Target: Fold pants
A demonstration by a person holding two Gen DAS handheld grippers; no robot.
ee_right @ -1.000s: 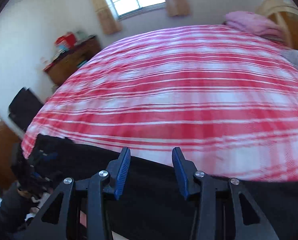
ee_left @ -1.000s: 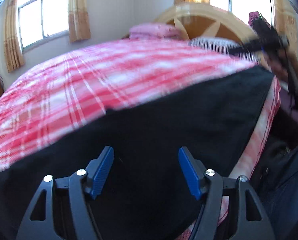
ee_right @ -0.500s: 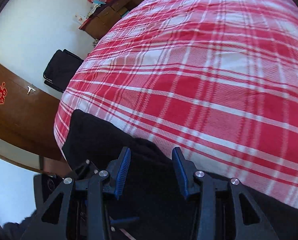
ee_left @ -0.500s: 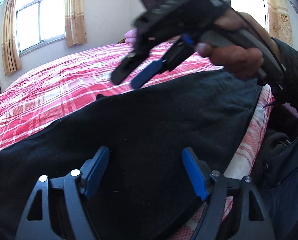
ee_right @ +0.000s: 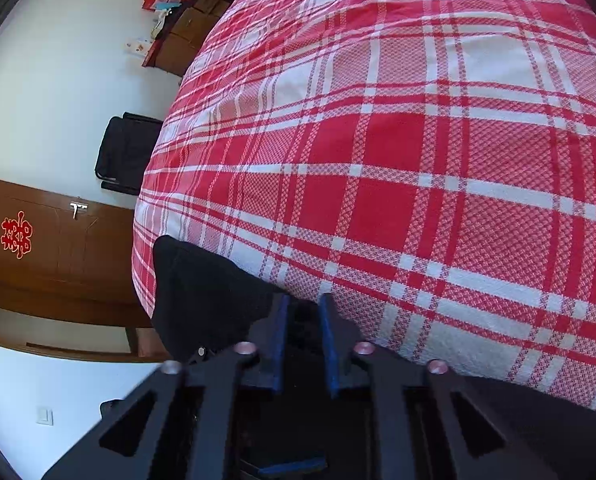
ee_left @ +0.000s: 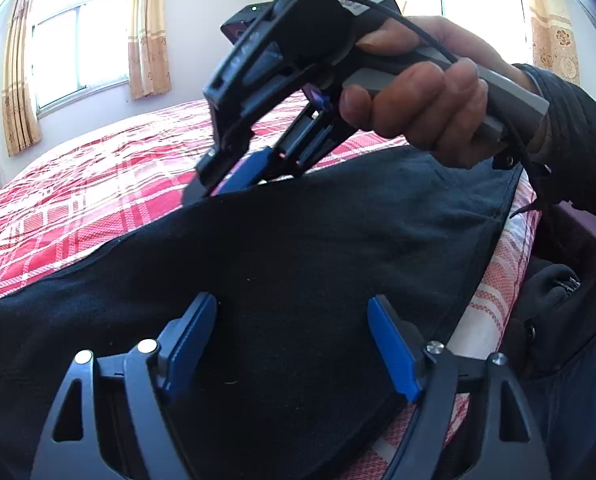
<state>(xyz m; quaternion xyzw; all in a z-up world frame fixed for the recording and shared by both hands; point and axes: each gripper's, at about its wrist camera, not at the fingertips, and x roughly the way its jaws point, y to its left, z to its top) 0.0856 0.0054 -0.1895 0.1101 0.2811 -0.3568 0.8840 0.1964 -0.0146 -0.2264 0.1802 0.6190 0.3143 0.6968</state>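
Your right claw [ee_right: 302,312] has just been closing and now pinches the far edge of the black pants [ee_left: 298,280], ready to lift for a fold. Your left claw [ee_left: 292,344] hovers wide open over the pants spread beneath it on the bed [ee_right: 418,160].

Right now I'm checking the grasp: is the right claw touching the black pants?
Touching. The right wrist view shows the right claw closed on a fold of the black pants, fabric pinched between the blue pads.

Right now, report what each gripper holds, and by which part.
Right gripper: shut on the pants, pinching their far edge. Left gripper: open above them, holding nothing.
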